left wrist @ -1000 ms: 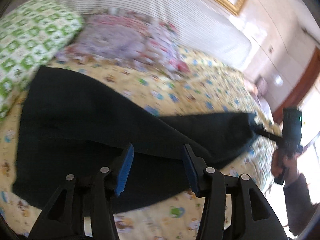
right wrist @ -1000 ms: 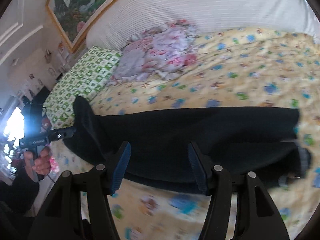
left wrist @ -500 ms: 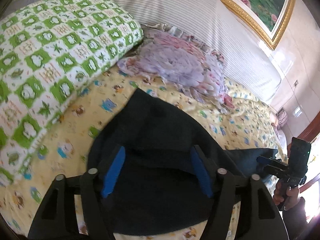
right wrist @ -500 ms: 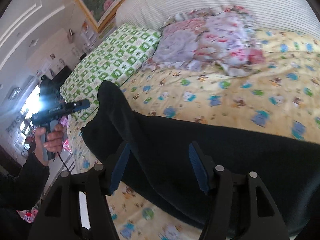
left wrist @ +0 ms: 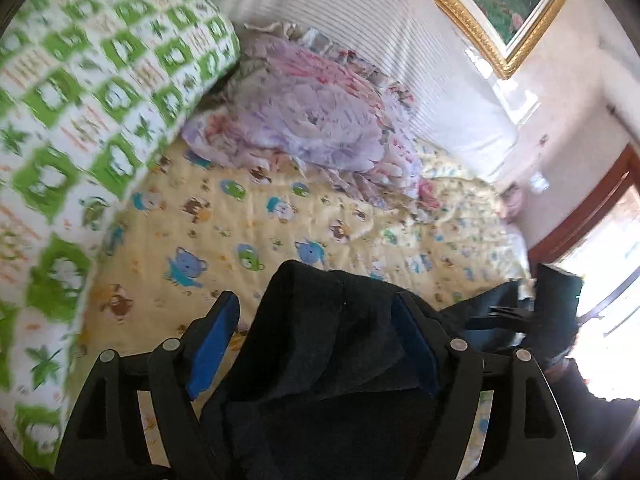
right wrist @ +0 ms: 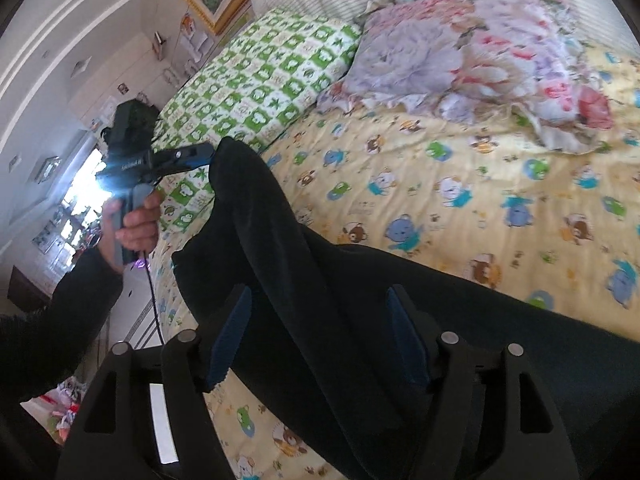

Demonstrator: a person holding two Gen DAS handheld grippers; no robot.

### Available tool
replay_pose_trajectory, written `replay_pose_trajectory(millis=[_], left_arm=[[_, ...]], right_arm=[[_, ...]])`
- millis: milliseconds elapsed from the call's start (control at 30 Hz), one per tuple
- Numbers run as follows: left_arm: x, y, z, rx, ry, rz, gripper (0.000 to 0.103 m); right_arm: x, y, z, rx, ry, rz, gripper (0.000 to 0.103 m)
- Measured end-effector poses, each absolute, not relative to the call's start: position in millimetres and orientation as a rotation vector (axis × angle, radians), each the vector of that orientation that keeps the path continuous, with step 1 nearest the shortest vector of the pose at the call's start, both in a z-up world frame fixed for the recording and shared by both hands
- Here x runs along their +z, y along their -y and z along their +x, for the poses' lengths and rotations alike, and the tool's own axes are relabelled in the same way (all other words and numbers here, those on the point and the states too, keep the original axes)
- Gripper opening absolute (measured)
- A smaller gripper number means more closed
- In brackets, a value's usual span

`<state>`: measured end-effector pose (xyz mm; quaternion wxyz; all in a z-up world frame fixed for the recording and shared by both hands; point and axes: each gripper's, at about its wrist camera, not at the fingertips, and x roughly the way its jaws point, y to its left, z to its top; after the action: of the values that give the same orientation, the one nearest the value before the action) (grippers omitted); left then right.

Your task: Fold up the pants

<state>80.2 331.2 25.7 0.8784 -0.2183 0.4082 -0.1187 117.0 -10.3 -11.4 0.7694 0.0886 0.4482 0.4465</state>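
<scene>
The dark navy pants (right wrist: 400,320) lie across the yellow cartoon-print bedsheet (right wrist: 460,184). In the right wrist view, the left gripper (right wrist: 200,156) appears shut on one end of the pants and holds it lifted, so the fabric stands up in a ridge. In the left wrist view the pants (left wrist: 336,344) hang between that gripper's wide-set fingers (left wrist: 216,332), and the right gripper (left wrist: 516,316) shows at the far right by the other end. The right gripper's own fingers (right wrist: 232,332) stand open over the pants.
A green-and-white checked pillow (left wrist: 80,100) lies at the left. A crumpled floral blanket (left wrist: 320,120) lies near the striped white headboard (left wrist: 380,20). A gold-framed painting (left wrist: 500,4) hangs above. The bed's edge and the floor (right wrist: 132,320) are at the left in the right wrist view.
The left gripper has carried its end of the pants up and toward the right gripper, raising a ridge of fabric. Both cameras have swung toward the pillows.
</scene>
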Motion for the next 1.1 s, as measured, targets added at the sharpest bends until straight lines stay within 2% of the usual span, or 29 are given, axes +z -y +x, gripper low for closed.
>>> replay_pose_trajectory(millis=[100, 167, 200, 233, 267, 300, 333, 433, 800, 1100], left_arm=[[22, -328, 81, -0.278, -0.859, -0.444, 0.073], [26, -320, 74, -0.274, -0.858, -0.398, 0.052], [27, -317, 70, -0.272, -0.856, -0.377, 0.045], [29, -314, 66, -0.271, -0.856, -0.363, 0.031], [30, -313, 63, -0.267, -0.856, -0.356, 0.015], [31, -311, 58, -0.259, -0.854, -0.349, 0.01], [33, -311, 54, -0.251, -0.848, -0.342, 0.009], [39, -303, 35, -0.23, -0.82, -0.32, 0.007], [40, -277, -43, -0.154, -0.76, -0.311, 0.004], [-3, -296, -77, -0.034, -0.803, -0.433, 0.002]], right_arm=[[-15, 1, 120, 1.005, -0.987, 0.198, 0.07], [-17, -3, 121, 1.022, -0.989, 0.197, 0.07], [-18, -5, 121, 1.028, -0.989, 0.192, 0.059], [-19, -7, 120, 1.04, -0.991, 0.188, 0.04], [-19, -9, 120, 1.05, -0.997, 0.183, 0.031], [-20, -10, 119, 1.052, -1.001, 0.173, 0.018], [-19, -12, 116, 1.046, -0.997, 0.154, 0.01], [-15, -14, 107, 1.062, -0.971, 0.136, 0.008], [-7, -21, 51, 1.138, -0.904, -0.029, 0.007], [-26, -27, 34, 1.159, -0.932, -0.054, 0.007]])
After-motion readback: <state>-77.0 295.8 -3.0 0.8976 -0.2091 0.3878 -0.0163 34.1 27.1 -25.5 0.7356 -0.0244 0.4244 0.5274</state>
